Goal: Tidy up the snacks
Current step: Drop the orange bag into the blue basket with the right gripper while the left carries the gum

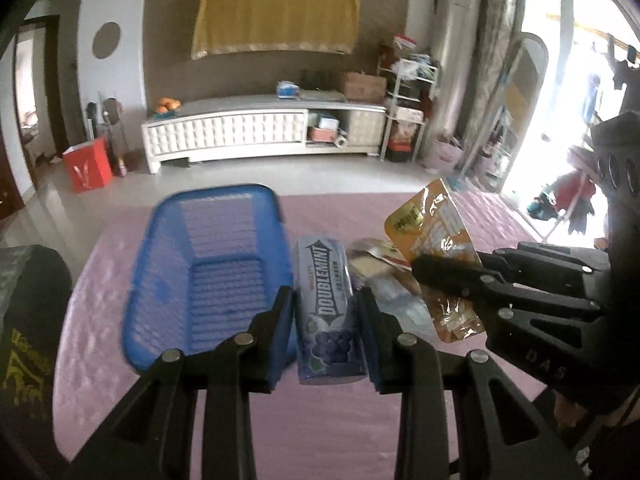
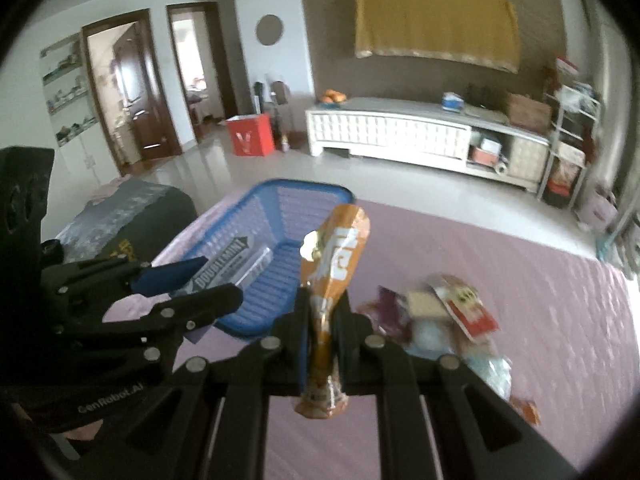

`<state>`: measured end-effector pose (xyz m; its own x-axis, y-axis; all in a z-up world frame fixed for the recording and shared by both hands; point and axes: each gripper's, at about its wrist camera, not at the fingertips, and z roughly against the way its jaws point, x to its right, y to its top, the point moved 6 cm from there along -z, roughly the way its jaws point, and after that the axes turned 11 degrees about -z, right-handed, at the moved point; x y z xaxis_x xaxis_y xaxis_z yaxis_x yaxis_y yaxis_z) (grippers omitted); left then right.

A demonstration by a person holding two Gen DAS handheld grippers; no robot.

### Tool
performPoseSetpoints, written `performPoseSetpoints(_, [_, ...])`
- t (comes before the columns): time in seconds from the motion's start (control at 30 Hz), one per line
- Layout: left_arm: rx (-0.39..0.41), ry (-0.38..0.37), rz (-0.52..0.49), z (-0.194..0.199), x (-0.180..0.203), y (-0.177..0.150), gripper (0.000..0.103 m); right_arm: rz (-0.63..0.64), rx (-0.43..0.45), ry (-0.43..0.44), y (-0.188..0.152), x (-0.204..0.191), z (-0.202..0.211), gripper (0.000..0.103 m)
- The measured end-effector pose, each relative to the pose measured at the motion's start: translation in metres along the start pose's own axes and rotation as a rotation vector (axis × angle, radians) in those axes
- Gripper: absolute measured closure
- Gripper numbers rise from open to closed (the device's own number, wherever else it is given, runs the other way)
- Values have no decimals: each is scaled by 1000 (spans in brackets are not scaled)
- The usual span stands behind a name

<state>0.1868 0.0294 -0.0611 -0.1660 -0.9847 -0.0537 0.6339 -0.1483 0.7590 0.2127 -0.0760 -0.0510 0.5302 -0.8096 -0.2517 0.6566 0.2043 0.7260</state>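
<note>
My left gripper (image 1: 325,300) is shut on a Doublemint gum pack (image 1: 328,312) and holds it just right of the blue basket (image 1: 168,264), above the pink table cover. In the right wrist view the left gripper (image 2: 216,280) holds the gum pack (image 2: 228,264) over the basket's (image 2: 276,292) near left rim. My right gripper (image 2: 322,304) is shut on an orange snack pouch (image 2: 336,256), held upright above the table right of the basket. In the left wrist view the right gripper (image 1: 436,276) holds the pouch (image 1: 432,224) right of the gum.
Several loose snack packets (image 2: 444,320) lie on the pink cover (image 2: 520,280) right of the basket; they also show in the left wrist view (image 1: 384,268). A dark bag (image 2: 132,212) sits left of the basket. A white cabinet (image 1: 260,128) stands across the floor.
</note>
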Motion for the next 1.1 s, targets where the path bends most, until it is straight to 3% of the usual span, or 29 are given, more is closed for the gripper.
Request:
performPoseSetpoints(0.2, [6, 73, 27, 20, -50, 1, 73, 30, -44, 69, 15, -32, -34, 89])
performPoseSetpoints(0.47, [17, 75, 73, 17, -96, -7, 73, 94, -136, 89, 17, -61, -82, 89])
performPoseSetpoints(0.77, [-49, 59, 99, -7, -110, -33, 73, 95, -258, 105, -11, -69, -118, 89])
performPoseSetpoints(0.97, [-73, 62, 95, -13, -112, -39, 73, 77, -281, 118, -15, -67, -119, 87])
performPoseSetpoints(1.0, [-74, 63, 97, -13, -112, -39, 73, 75, -284, 118, -15, -66, -119, 83])
performPoseSetpoints(1.07, [-73, 64, 100, -11, -112, -40, 73, 86, -304, 117, -18, -66, -118, 55])
performPoseSetpoints(1.1, [-71, 65, 103, -9, -111, -40, 73, 94, -307, 115, -19, -68, -119, 49])
